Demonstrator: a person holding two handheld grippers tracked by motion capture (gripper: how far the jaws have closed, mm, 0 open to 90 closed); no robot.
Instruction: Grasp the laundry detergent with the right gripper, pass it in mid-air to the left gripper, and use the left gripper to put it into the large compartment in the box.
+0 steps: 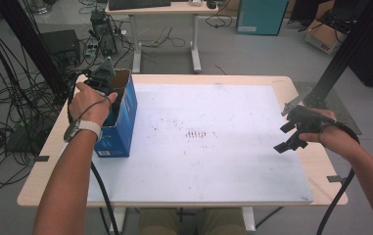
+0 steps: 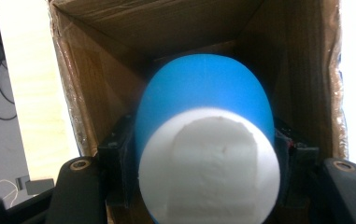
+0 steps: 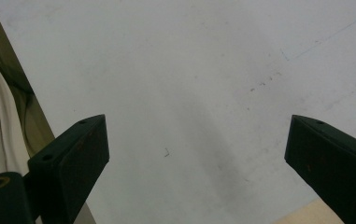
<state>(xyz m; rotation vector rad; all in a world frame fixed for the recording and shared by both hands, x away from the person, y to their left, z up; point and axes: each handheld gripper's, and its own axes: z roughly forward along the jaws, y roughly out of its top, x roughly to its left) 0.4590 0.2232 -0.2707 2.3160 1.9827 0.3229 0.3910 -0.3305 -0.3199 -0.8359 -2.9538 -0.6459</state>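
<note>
Both left gripper (image 2: 206, 186) jaws clamp blue cylinder (image 2: 203, 102) — long axis into box (image 2: 96, 93).

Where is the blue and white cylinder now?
In the left gripper view, the cylinder sits between the left gripper's fingers, inside the open cardboard box.

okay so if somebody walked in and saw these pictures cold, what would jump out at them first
Most striking is the blue and white cylinder clamped in the left claw, poked into the open top of the blue cardboard box at the table's left edge. Next comes the big white mat covering most of the table, smudged with dark marks near its middle. At the right side, the right claw hangs over the mat with its jaws wide apart and nothing between them.
</note>
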